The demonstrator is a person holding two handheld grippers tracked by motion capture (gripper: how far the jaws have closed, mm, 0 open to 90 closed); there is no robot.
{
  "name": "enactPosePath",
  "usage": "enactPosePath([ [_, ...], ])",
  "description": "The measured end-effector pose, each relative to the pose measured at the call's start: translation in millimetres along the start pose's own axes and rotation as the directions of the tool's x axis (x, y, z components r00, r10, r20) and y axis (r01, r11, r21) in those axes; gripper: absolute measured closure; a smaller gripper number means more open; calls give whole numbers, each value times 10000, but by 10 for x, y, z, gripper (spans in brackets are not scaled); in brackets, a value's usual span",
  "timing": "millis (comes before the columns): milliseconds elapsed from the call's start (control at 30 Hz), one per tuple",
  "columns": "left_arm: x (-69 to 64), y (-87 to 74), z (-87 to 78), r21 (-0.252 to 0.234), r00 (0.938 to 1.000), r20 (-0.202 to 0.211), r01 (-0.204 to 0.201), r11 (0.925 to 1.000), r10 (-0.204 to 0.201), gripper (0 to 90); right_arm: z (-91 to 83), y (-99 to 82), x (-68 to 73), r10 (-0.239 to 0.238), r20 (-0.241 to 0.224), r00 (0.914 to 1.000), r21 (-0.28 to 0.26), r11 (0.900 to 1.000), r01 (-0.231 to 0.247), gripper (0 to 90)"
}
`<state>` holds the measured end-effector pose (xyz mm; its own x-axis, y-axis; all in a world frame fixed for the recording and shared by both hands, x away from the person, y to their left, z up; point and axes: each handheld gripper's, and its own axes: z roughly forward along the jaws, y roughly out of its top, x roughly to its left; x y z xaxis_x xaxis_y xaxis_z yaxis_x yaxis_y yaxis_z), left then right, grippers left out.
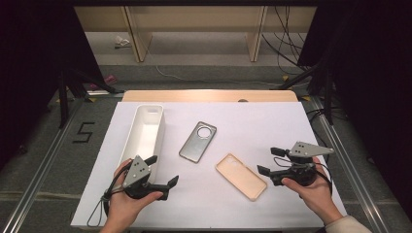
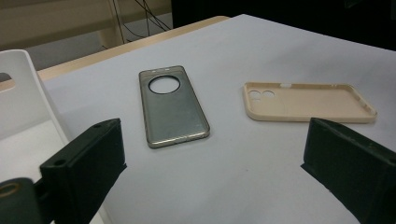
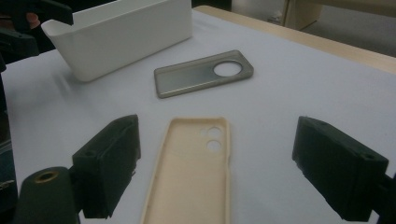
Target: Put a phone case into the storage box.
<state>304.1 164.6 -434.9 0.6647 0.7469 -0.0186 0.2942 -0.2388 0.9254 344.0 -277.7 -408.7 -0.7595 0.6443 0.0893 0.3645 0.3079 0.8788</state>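
Our right gripper (image 3: 217, 172) has its jaws wide apart, nothing between the pads. Beige phone case (image 3: 191, 177) lies open side up on the white table (image 3: 303, 93), running toward us between the jaws. Beyond it, grey phone case (image 3: 201, 74); farther, white bin (image 3: 121, 37).

The white surface (image 1: 252, 116) rests on a light wooden top whose far edge (image 1: 209, 95) shows as a pale strip beyond it. Behind that, on the grey floor, stands a light wooden shelf frame (image 1: 194, 29) with black cables (image 1: 286, 43) hanging and trailing at its right, a white cable (image 1: 170, 74) running along the floor, and a small pink item (image 1: 110, 78) near the black tripod legs (image 1: 77, 82) at the left. A black figure 5 (image 1: 83, 132) is marked on the floor to the left, between metal rails (image 1: 43, 160).
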Motion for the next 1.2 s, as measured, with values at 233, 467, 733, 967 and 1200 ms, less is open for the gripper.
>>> enactPosePath([
  [233,-38,39,83,77,9999,-3,-136,9999,136,101,13,3,4,8,-10,10000,-27,10000,-8,161],
  [467,-102,161,269,698,9990,-354,-245,9973,271,564,22,6,-3,122,2,9999,-89,9999,-122,161],
  [733,-113,244,766,2331,9980,-628,75,9724,74,900,16,8,-7,169,-25,9999,-78,9998,-170,161],
  [967,-61,248,1209,3204,9940,-1085,458,9462,-114,900,16,8,-10,220,-73,9997,-126,9997,-220,161],
  [1200,41,162,1487,3678,9894,-1394,896,9256,-404,900,11,10,-6,207,-74,9998,-141,9997,-208,161],
])
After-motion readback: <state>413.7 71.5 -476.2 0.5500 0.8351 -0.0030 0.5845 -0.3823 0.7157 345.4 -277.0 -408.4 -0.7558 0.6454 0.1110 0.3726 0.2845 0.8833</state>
